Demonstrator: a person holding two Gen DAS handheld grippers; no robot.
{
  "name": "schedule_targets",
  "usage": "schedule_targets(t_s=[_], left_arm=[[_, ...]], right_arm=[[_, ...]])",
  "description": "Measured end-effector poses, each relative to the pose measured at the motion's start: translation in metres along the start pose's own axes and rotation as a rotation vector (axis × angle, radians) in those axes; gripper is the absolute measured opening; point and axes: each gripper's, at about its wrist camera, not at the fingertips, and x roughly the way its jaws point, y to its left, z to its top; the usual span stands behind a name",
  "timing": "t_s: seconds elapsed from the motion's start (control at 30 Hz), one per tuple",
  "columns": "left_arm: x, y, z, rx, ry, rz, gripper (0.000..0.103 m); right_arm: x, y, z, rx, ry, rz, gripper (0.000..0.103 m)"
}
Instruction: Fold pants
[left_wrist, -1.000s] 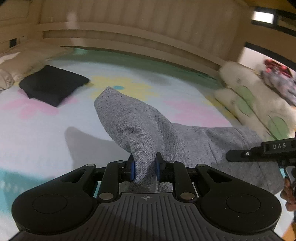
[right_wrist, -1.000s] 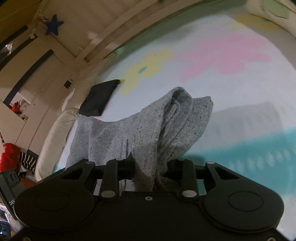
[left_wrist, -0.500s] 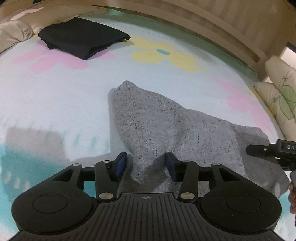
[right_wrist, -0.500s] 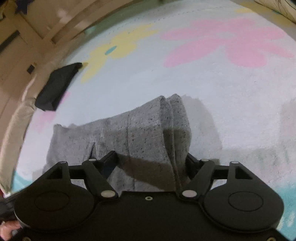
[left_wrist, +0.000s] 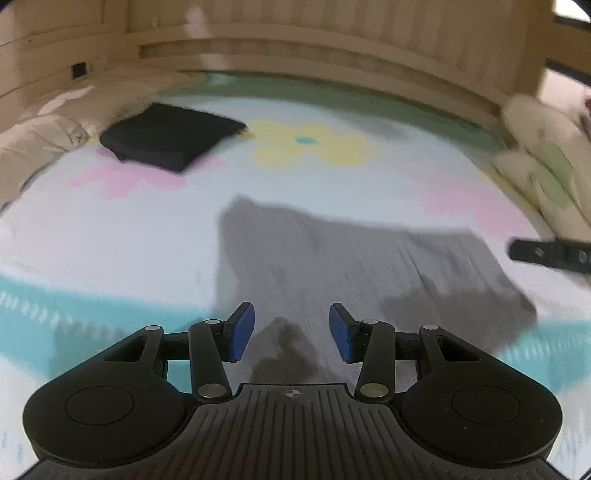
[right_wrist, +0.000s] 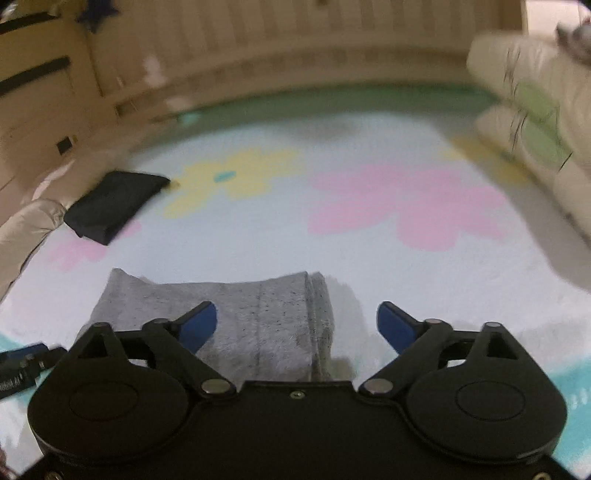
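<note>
Bed (left_wrist: 110, 236): large surface with a pale flowered cover, bordered by a wooden slatted surround. It carries everything listed below.

Pillows (right_wrist: 532, 122): cream with green leaf print, stacked at the bed's right edge, well apart from the work.

Grey pants (left_wrist: 354, 258): the task's thing. They lie flat on the cover near the front edge of the bed, as a compact, roughly rectangular bundle. The right wrist view shows doubled layers and a thick rolled edge at the bundle's right end (right_wrist: 317, 314). Judgement: at least one fold is made and laid down; the shape looks close to finished, though motion blur hides whether the edges line up. One more halving or a smoothing pass may remain.

Black folded garment (left_wrist: 170, 136): a tidy dark square at the far left of the bed, well apart from the grey pants. It reads as an item already folded and set aside.

Left hand-held gripper (left_wrist: 291, 330): blue pads spread wide, holding nothing, poised just above the near edge of the pants.

Right hand-held gripper (right_wrist: 295, 325): likewise spread wide and empty, over the bundle's right end.
</note>
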Motion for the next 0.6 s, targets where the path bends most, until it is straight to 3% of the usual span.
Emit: schedule_targets(t_s=[0.1, 0.27, 0.4, 0.6], left_arm=[[0.010, -0.007, -0.029, 0.018, 0.071, 0.014, 0.045], [0.014, -0.011, -0.034, 0.090, 0.060, 0.025, 0.045], [0.003, -0.008, -0.027, 0.077, 0.055, 0.037, 0.044], [-0.034, -0.010, -0.022, 0.064, 0.010, 0.090, 0.044]], right_arm=[[-0.001, 0.012, -0.019, -0.072, 0.016, 0.014, 0.095], [0.030, 0.002, -0.056, -0.098, 0.192, -0.067, 0.093], [0.023, 0.001, -0.052, -0.086, 0.159, -0.068, 0.094], [-0.025, 0.027, -0.033, -0.199, 0.024, -0.165, 0.099]])
